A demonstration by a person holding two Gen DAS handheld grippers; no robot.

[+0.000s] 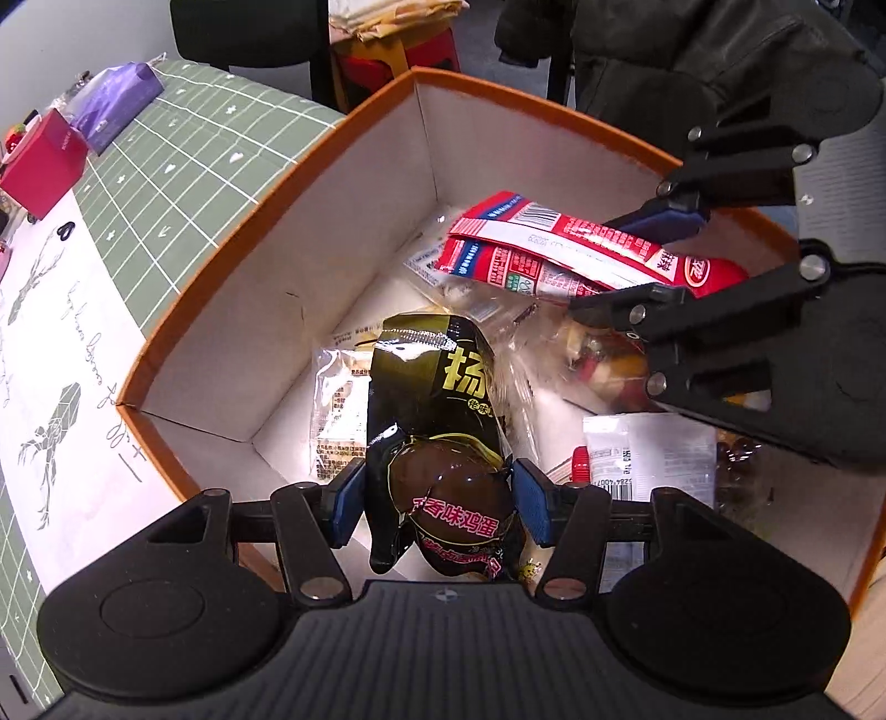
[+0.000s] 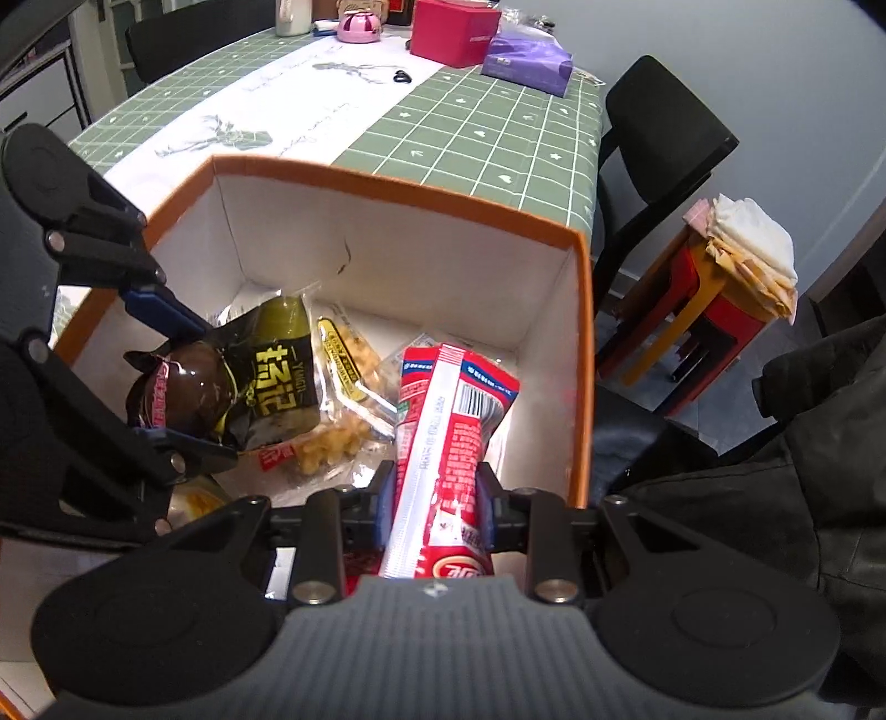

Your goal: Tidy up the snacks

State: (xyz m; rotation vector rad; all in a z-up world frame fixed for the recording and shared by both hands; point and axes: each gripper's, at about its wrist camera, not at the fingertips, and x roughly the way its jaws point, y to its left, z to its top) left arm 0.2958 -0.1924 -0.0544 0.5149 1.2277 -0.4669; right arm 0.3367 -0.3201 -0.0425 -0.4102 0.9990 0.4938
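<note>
Both grippers are down inside the orange-rimmed box [image 2: 581, 354], each with a snack between its jaws, so the work looks well underway rather than finished.

The left gripper [image 1: 437, 493] is clamped on the black egg-snack pouch [image 1: 437, 443] in the lower centre of the left wrist view — the 2 blue pads press its sides, and the pouch stands nearly upright above the box floor. In the right wrist view that pouch sits at centre left.

The right gripper [image 2: 434, 501] has the red-and-white packet [image 2: 448, 421] between its narrow-set jaws at lower centre of its own view, the packet's far end reaching toward the right wall of the box. Whether the pads grip firmly or have begun to let go I cannot tell from here.

Already lying in the box: a clear bag of yellow puffed pieces [image 2: 338, 437] at the centre, a white-labelled packet [image 1: 648, 454] at lower right of the left view, and several more wrappers — too jumbled to count.

The green checked tablecloth [image 2: 470, 138] beyond the box shows a red carton [image 2: 454, 27] and a purple pack [image 2: 526, 61] at the top. No loose snack is visible there, so these 2 packets may be among the last to be set down.
</note>
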